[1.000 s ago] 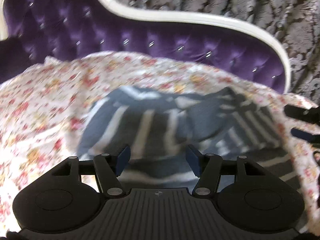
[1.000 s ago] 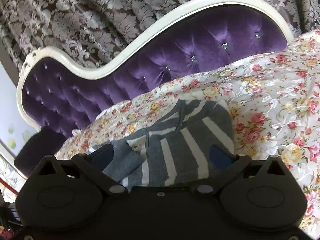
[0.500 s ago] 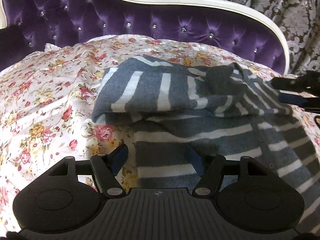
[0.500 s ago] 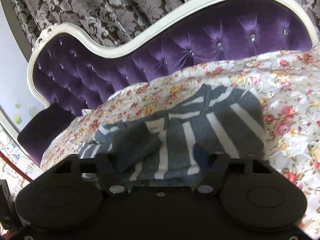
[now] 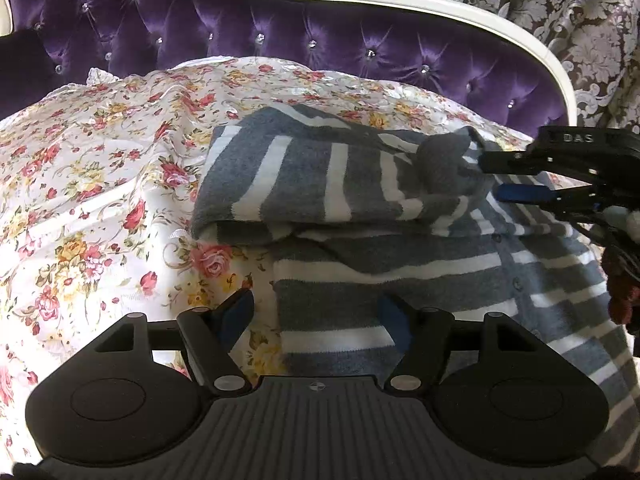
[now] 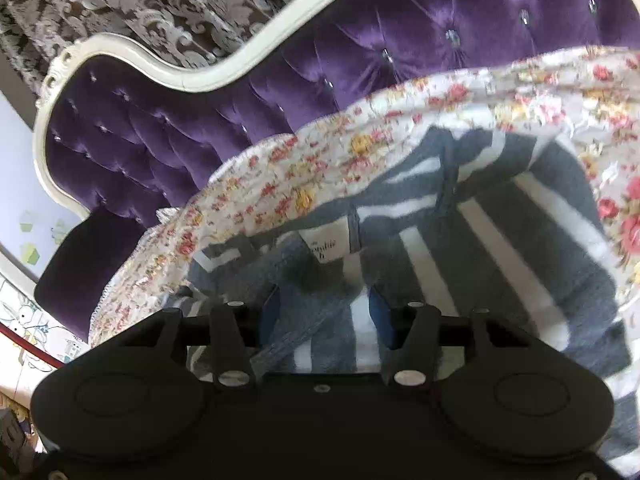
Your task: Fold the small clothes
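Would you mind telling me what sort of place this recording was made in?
Most likely a bedroom at home: a purple tufted headboard with a white frame, a floral bedsheet under the striped cardigan, and damask curtains behind.

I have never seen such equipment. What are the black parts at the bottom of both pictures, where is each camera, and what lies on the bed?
The black parts are hand-held grippers, each with two blue-tipped fingers. A person holds one in each hand, and a camera on each looks forward along its fingers. One picture comes from the left gripper, the other from the right gripper. A grey-and-white striped sweater, partly folded, lies on a floral sheet before a purple tufted headboard. The left gripper is open, holding nothing. The right gripper's fingers are apart, with sweater fabric between them; whether they grip it is unclear.
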Motion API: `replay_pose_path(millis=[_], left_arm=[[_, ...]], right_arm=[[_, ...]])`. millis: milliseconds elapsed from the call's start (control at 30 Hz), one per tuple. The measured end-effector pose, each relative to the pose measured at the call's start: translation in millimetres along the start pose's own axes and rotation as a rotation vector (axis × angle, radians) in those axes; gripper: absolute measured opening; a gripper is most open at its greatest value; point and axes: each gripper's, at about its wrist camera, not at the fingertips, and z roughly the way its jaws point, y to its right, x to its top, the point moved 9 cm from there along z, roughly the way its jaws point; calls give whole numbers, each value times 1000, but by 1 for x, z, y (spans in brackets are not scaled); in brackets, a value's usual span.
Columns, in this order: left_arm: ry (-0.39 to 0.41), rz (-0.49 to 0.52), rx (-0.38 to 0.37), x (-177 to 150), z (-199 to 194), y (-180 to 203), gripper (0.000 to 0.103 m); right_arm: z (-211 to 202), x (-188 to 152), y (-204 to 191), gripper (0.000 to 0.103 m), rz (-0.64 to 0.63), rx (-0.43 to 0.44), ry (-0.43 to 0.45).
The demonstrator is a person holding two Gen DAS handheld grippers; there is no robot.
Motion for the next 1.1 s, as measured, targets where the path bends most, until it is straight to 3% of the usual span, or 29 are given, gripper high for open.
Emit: replay_pose_path(millis=[33,100,133,267,333,467,500,567,667,733,767,900,1100], left_arm=[[-1,1,0,0,0,0,68],[0,-1,-4,1,0,0,68],[0,-2,-6,1,0,-1,68],[2,4,6,0,0,-3,68],[1,2,5,0,0,-3,68],[3,4,12,0,-1,-2,68],[4,9,16,-1,-1,-2,68],[3,17,22,-2,-2,-2,68],[-3,16,15,-2,-6,-4,68],[5,5,-10,1,-13,-5,68],[18,3,-16,4,-17,-6,68],[59,-5,15,13,-26,-16,69],[30,-48,27,9,-20,-28,69]], right_arm=[[2,-2,-2,45,4,6,-5],[2,-2,-6,12,1,10,3],[-2,0,-9,11,-10,4,25],[-56,12,-29,11,-121,31,190],[-80,9,-24,11,-152,-10,226],[-76,-14,10,12,-156,-104,104],[-70,-21,16,17,-158,-116,57],[-62,-31,25,18,-140,-110,14],[-65,-32,29,28,-129,-109,11],[-74,-25,26,47,-146,-117,45],[-80,-20,24,49,-155,-121,73],[-85,-5,27,50,-166,-147,120],[-54,-10,47,50,-103,-153,20]])
